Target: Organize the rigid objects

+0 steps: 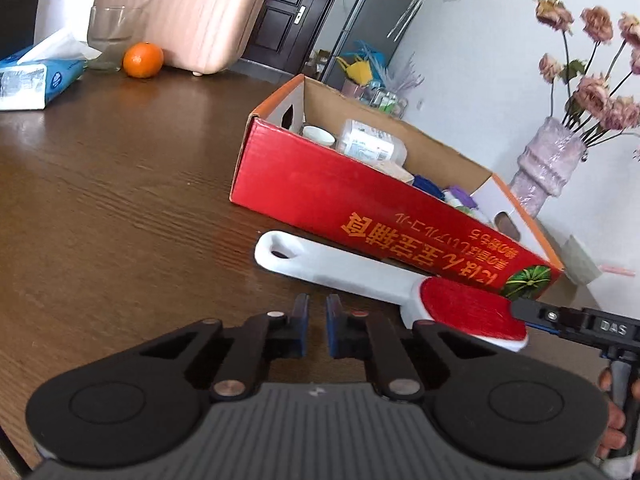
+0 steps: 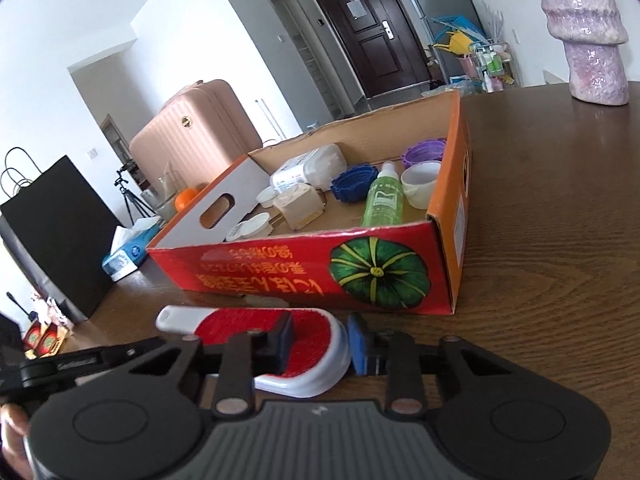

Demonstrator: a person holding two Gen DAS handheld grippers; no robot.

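Observation:
A white brush with a red bristle pad lies on the wooden table in front of the red cardboard box. In the right wrist view my right gripper stands with its jaws on either side of the brush head, the pads at its edges; I cannot tell if they press it. The box holds a green bottle, a blue lid, a purple lid, a white cup and other small items. My left gripper is nearly shut and empty, left of the brush head.
A pink vase with dried flowers stands behind the box on the right. An orange, a glass and a tissue pack sit at the far left. A pink suitcase stands beyond the table.

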